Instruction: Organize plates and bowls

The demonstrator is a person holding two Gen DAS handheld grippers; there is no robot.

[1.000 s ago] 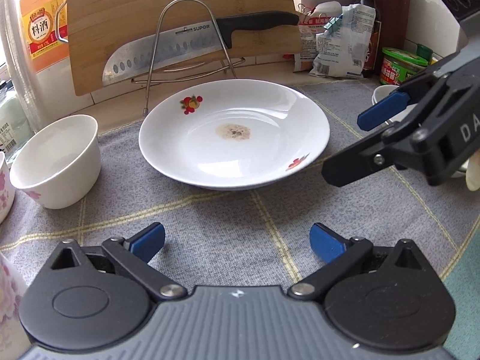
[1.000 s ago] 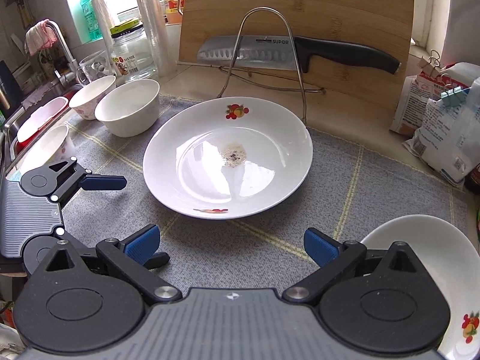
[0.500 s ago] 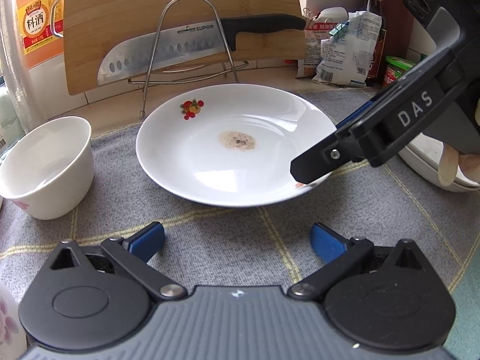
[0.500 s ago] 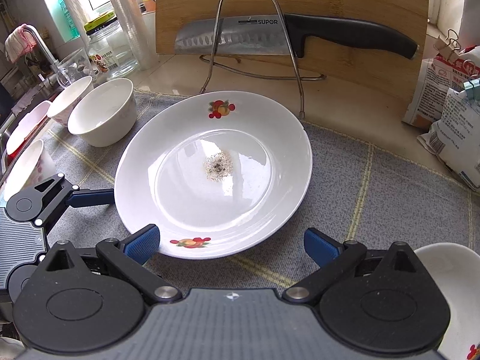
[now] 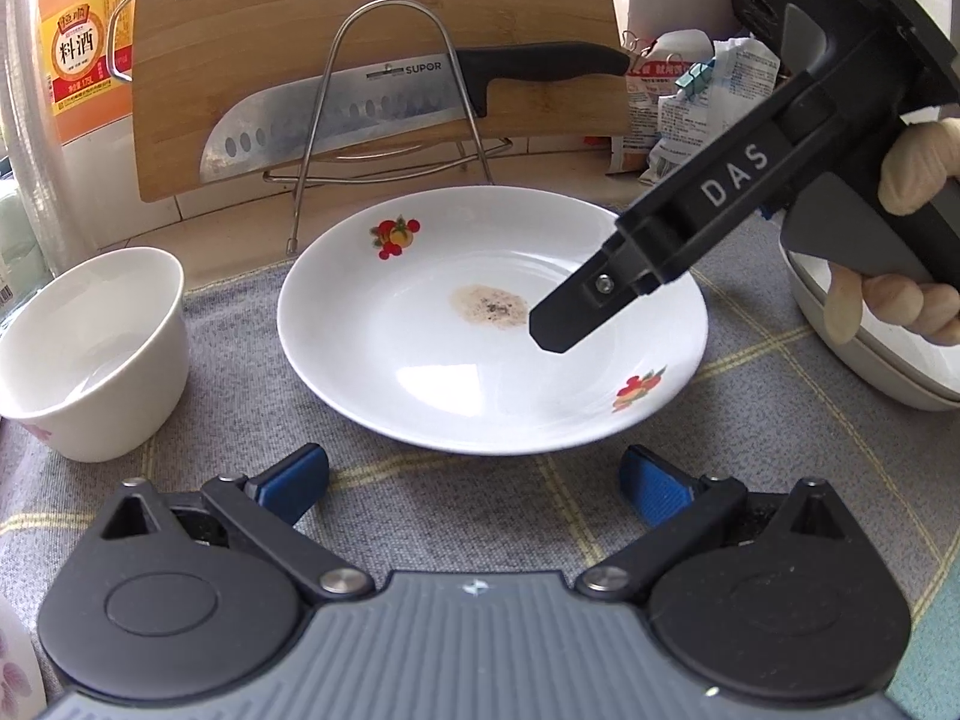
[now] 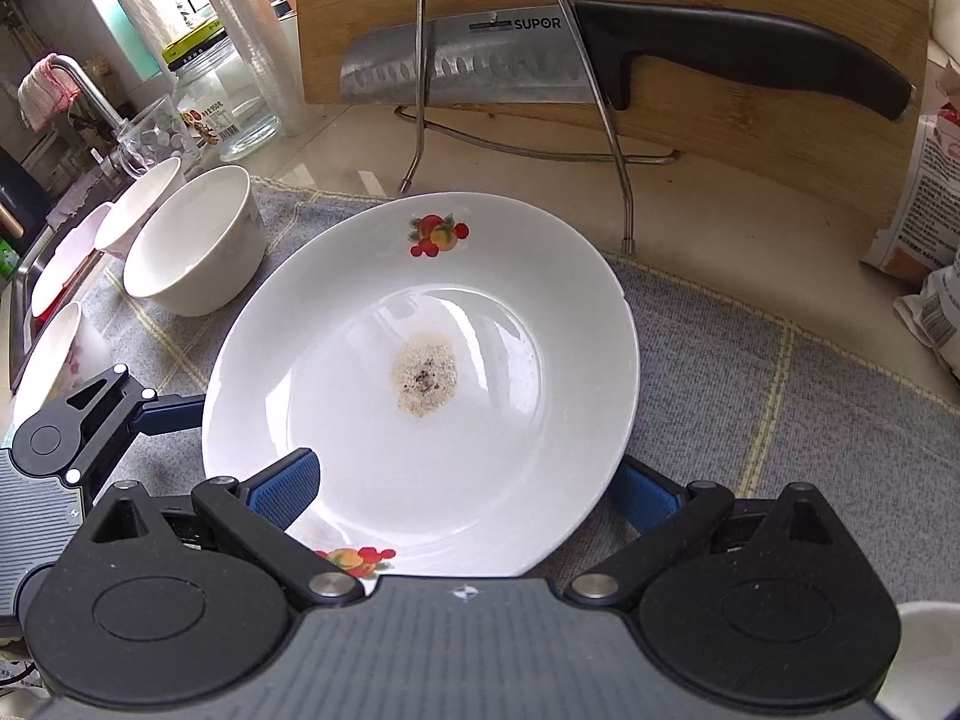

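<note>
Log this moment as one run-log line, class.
right tool: open, straddling plate near rim | left tool: open, short of plate | plate: flat on mat, soiled

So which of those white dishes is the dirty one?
The wide flat plate with fruit prints on its rim: it has a brownish speckled stain in its middle. The nearest deep bowl to its left looks clean inside.

Bright daylight from the window [image 6: 90, 6] at left, sharp focus, fisheye bending at edges
</note>
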